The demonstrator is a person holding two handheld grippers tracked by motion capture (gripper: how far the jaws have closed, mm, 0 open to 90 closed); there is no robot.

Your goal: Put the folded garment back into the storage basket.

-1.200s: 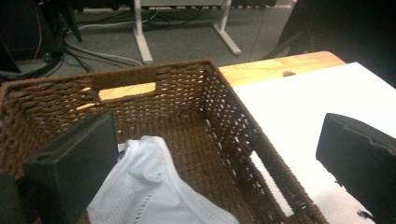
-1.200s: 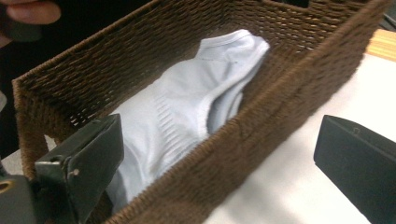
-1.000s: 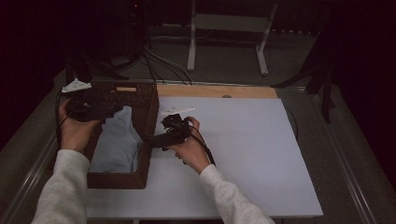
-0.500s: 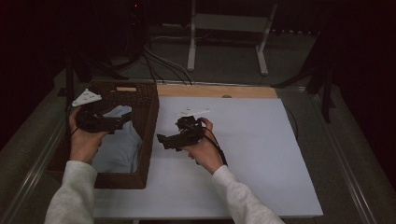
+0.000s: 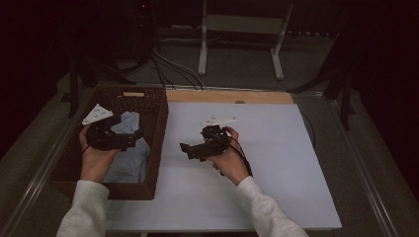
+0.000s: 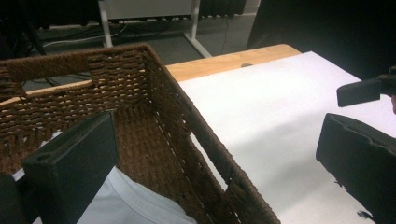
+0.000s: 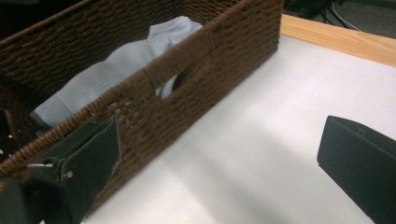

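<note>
We see a brown woven basket (image 5: 157, 118) on the left part of the white table (image 5: 276, 163), and inside it lies a pale blue cloth (image 5: 129, 157). The basket is longer than it is wide, and its long axis runs from the person's side toward the far wooden edge (image 5: 222, 96) of the table. The cloth follows the same direction: it stretches along the basket floor, with one end toward the near wall and the other toward the far wall. The left gripper (image 5: 129, 140) is above the basket, over the cloth, and its jaws point to the right, toward the basket's right wall. In the left gripper view its two jaws stand wide apart, one over the inside of the basket and one over the table, and nothing is between them. The right gripper (image 5: 187, 149) is over the bare table, just beside the basket's right wall, pointing left to it. In the right gripper view its jaws are also wide apart and empty, and through the handle hole (image 7: 169, 86) in the wall we see a little of the cloth. Much of the cloth is hidden by the left hand (image 5: 96, 157) and by the basket walls, so we cannot tell its full shape. The room behind the table is very dark.
</note>
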